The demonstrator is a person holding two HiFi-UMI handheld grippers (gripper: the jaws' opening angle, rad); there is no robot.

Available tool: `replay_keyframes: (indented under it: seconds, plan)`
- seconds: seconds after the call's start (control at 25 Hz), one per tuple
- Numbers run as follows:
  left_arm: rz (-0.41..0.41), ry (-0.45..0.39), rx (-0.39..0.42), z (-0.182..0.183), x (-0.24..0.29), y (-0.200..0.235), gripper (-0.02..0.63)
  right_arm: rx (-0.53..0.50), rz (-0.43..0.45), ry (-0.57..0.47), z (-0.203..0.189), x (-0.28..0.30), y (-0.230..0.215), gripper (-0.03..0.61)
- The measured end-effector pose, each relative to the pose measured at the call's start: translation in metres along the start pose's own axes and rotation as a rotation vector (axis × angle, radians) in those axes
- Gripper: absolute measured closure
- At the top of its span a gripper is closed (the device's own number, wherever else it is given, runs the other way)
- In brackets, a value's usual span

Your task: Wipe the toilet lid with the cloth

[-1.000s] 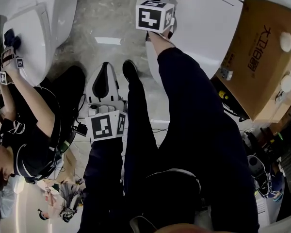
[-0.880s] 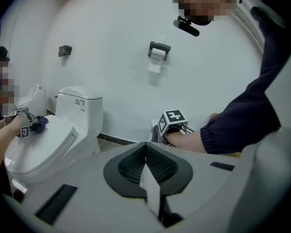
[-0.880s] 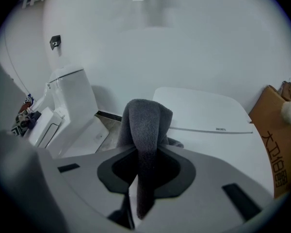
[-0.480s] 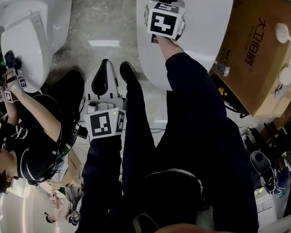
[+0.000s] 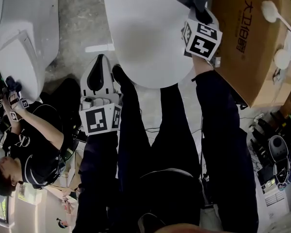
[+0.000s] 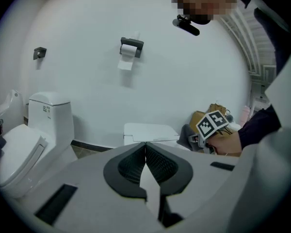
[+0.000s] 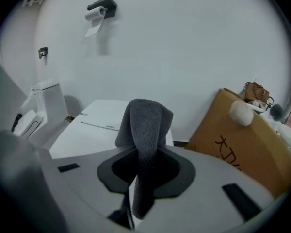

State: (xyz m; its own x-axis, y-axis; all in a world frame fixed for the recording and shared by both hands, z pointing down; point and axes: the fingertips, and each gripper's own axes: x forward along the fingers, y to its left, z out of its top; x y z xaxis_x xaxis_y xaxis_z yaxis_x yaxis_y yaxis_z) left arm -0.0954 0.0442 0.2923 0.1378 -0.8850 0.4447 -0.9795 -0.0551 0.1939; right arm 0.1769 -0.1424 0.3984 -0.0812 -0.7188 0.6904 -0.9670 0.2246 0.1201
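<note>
Grey cloth gripped at the right edge of the toilet lid, wipe yet to land

The right gripper (image 5: 199, 14), upper right of the head view, is clamped on the cloth (image 7: 145, 123), which pokes out past the jaws above the toilet lid (image 5: 145, 33); the left gripper (image 5: 98, 79), lower left of it, is closed on nothing. Only a narrow fold is pinched, so a hard press could pull it free, and a stroke rightward could snag the cardboard box (image 5: 247, 42) just beside

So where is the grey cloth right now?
The cloth is pinched in the right gripper, at the head view's upper right, by the right edge of the toilet lid, beside the cardboard box.
</note>
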Motion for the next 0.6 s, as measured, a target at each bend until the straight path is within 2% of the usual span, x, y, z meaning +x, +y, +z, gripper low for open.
replay_keyframes:
  seconds: [0.16,0.28,0.48,0.6]
  plan:
    - [-0.007,0.007,0.041,-0.001,0.007,-0.015,0.598,0.014,-0.051,0.033,-0.023,-0.007,-0.054,0.509]
    - [0.01,0.011,0.046,-0.003,0.007,-0.019,0.598,0.035,-0.08,0.062,-0.045,-0.007,-0.075,0.509]
    - [0.023,0.0,0.049,0.001,0.008,-0.031,0.598,0.057,-0.099,0.112,-0.083,0.003,-0.088,0.509]
    - [0.026,0.001,0.048,0.0,0.008,-0.034,0.598,0.03,-0.082,0.14,-0.096,0.014,-0.081,0.509]
